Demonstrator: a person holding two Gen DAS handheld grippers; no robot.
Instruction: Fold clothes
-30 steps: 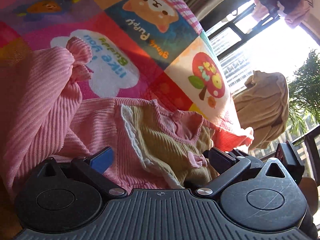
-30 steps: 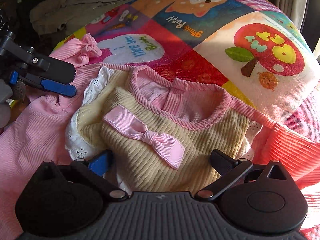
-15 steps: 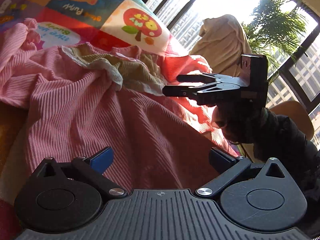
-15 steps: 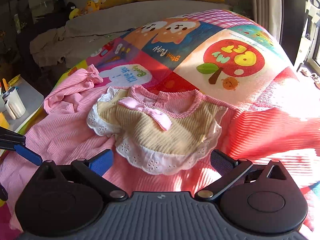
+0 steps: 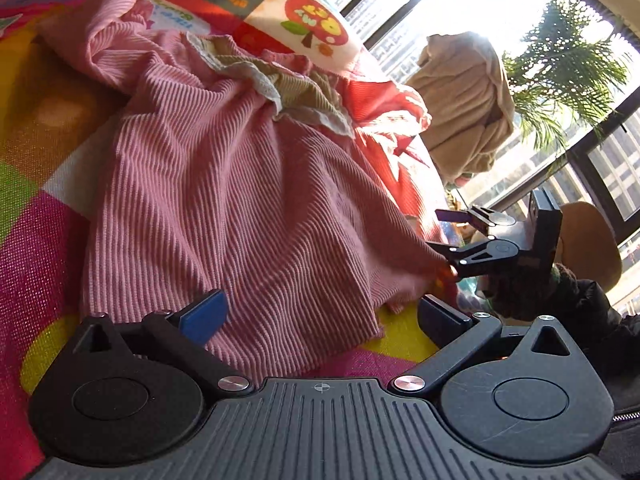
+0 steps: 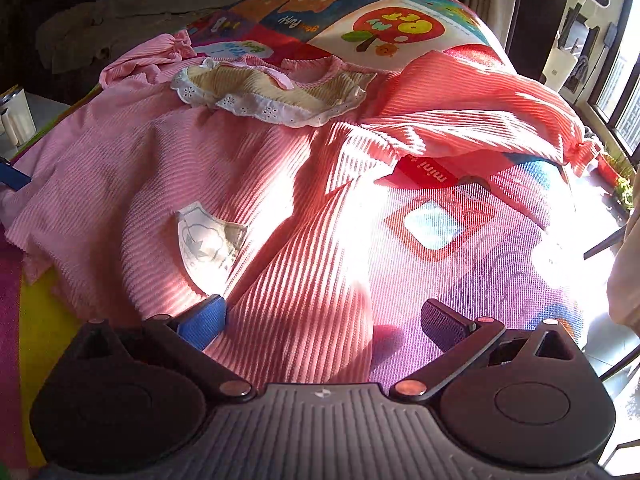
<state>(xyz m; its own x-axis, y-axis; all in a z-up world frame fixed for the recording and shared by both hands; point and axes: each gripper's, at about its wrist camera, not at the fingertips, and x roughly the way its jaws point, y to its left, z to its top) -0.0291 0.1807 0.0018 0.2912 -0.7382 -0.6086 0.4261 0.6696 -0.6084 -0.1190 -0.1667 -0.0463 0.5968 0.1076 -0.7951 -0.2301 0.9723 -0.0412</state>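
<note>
Both tongs, left and right, spread wide over the pink dress's hem, seemingly gripping nothing.

Black ribbed hand-held gripper with one blue finger pad.

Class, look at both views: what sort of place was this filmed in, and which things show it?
Most likely a bedroom or living room in a high-rise flat. A pink ribbed dress lies on a cartoon-print quilt, tall windows show buildings outside, and a potted palm stands by the glass.
</note>
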